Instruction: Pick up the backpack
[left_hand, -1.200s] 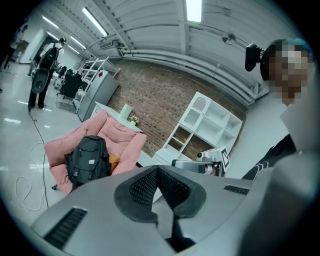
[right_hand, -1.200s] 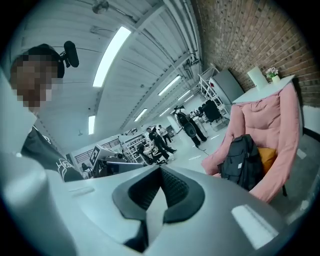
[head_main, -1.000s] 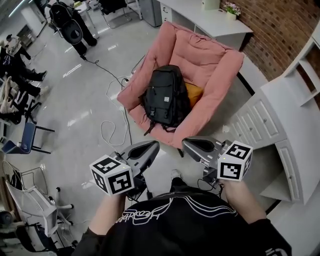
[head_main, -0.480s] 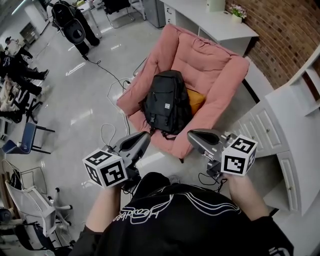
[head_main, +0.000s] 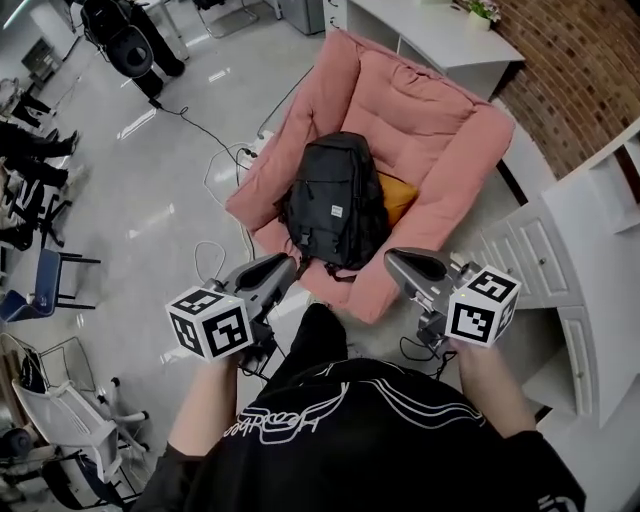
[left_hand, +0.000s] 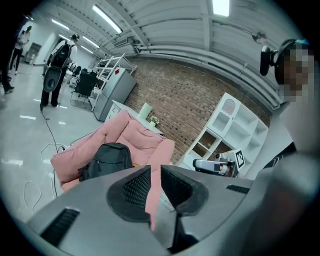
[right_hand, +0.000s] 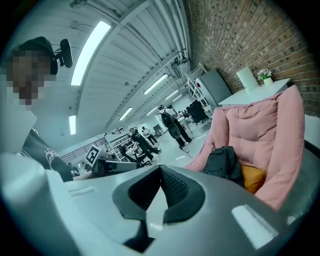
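A black backpack (head_main: 335, 205) stands upright on the seat of a pink armchair (head_main: 430, 110), leaning against an orange cushion (head_main: 397, 195). It also shows in the left gripper view as backpack (left_hand: 106, 159) and in the right gripper view as backpack (right_hand: 222, 162). My left gripper (head_main: 285, 262) hovers just short of the chair's front left edge, below the backpack. Its jaws have just been opening; a narrow gap shows in left gripper (left_hand: 155, 167) with nothing in it. My right gripper (head_main: 393, 258) is near the chair's front right, pads together in right gripper (right_hand: 160, 167), empty.
White cables (head_main: 215, 165) lie on the floor left of the chair. A white drawer cabinet (head_main: 560, 250) stands at the right, and a white desk (head_main: 440, 30) sits behind the chair against a brick wall. A person in black (head_main: 125, 40) and chairs (head_main: 50, 280) are at the left.
The person has stepped toward the armchair. Both grippers have moved forward and now sit close to the chair's front edge, nearer the backpack.
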